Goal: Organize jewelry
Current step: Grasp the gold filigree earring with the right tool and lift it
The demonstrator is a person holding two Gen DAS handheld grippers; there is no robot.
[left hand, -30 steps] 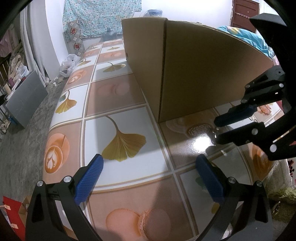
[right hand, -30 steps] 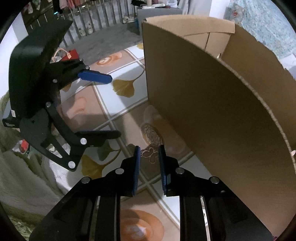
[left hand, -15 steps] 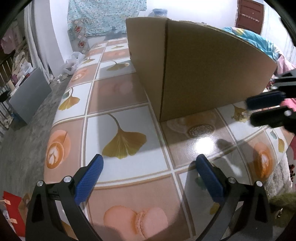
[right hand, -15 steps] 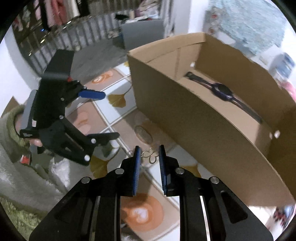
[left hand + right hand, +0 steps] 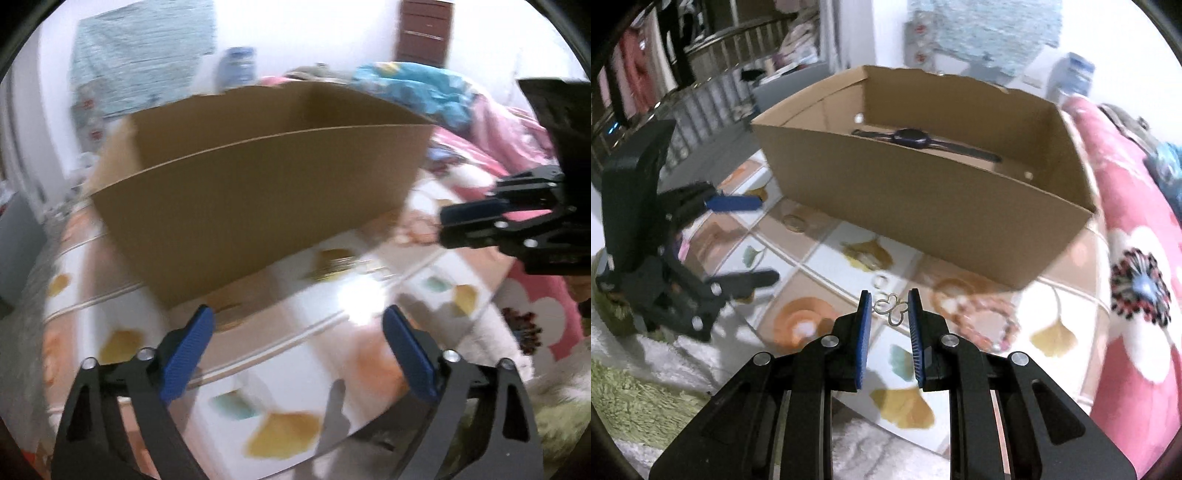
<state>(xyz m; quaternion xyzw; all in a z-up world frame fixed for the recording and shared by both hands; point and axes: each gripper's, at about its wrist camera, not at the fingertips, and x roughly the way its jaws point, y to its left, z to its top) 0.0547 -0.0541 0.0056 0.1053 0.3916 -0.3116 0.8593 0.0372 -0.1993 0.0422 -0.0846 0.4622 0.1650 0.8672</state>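
- messy bedroom, with a low table (image 5: 820, 269) covered in a glossy cloth printed with ginkgo leaves and coffee cups, and a pink flowery blanket (image 5: 1137, 280) on its right side
- open cardboard box (image 5: 923, 199) sits on the far part of the table, and there's a dark wristwatch (image 5: 912, 138) lying flat on the bottom of it
- right gripper (image 5: 889, 314) is up over the near edge of the table, blue pads clamped on a little silver butterfly-shaped charm (image 5: 892, 309), which hangs right between the fingertips, clear of the table and short of the box
- more jewelry on the cloth: a pinkish beaded bracelet (image 5: 982, 317) just right of that gripper, a small ring (image 5: 881, 281) just beyond the tips, and a round bangle-looking thing (image 5: 795, 222) near the box's left corner (too blurry to be sure)
- left gripper (image 5: 297, 352) is pointed down at the near side of the table in front of the box, jaws wide but closing in, nothing between them
- from the left wrist view the right gripper (image 5: 448, 225) shows up at the far right edge, everything there is smeared by motion blur
- in the right wrist view the left gripper (image 5: 753, 240) sits off to the left over the table edge and a green shaggy rug (image 5: 635, 398)
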